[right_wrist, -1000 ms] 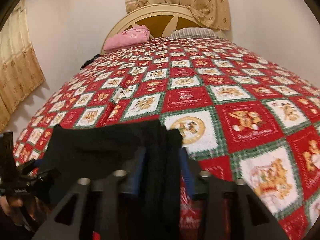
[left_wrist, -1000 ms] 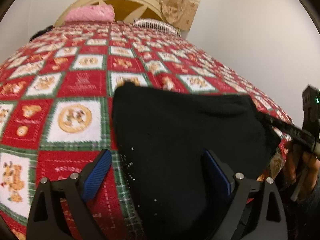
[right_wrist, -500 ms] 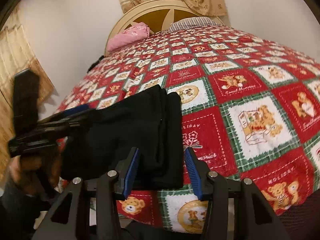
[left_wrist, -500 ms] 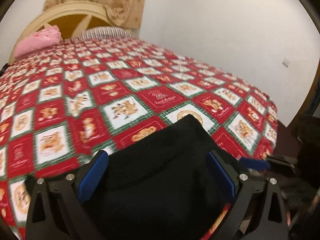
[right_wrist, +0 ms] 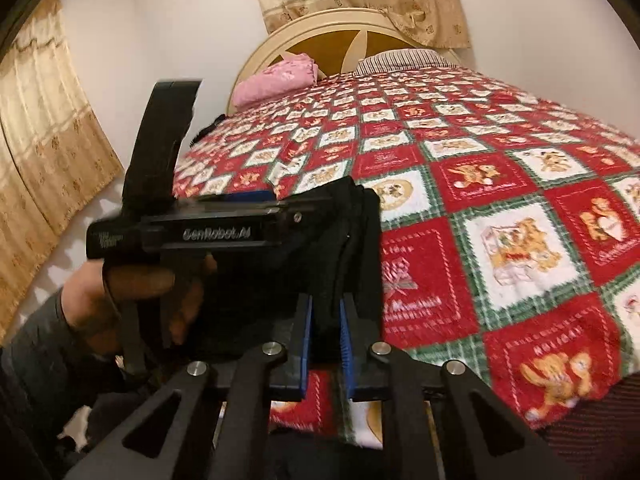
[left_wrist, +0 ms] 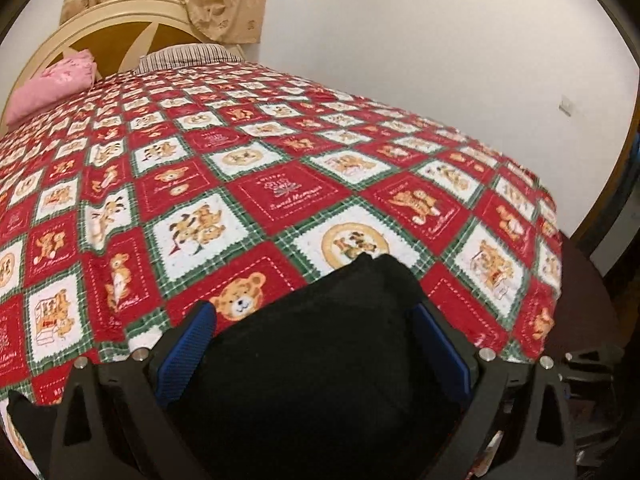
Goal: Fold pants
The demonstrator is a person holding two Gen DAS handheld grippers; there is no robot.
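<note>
The black folded pants (left_wrist: 320, 360) fill the lower middle of the left wrist view and lie between the wide-apart fingers of my left gripper (left_wrist: 312, 344), which is open. In the right wrist view the pants (right_wrist: 348, 248) hang as a folded black bundle at the bed's near edge, lifted off it. My right gripper (right_wrist: 325, 328) is shut on the bundle's lower edge. The left gripper (right_wrist: 240, 216) shows there from the side, lying flat against the bundle with a hand under it.
The bed is covered by a red, green and white teddy-bear quilt (left_wrist: 280, 184). A pink pillow (right_wrist: 276, 80) and a striped pillow (right_wrist: 400, 60) lie by the cream headboard (right_wrist: 344, 32). Curtains (right_wrist: 48, 152) hang at left. A white wall (left_wrist: 440, 40) runs along the bed's far side.
The right gripper has closed onto the folded pants. Both grippers have lifted and swung the bundle toward the bed's near edge, and the left gripper has come close beside the right.
</note>
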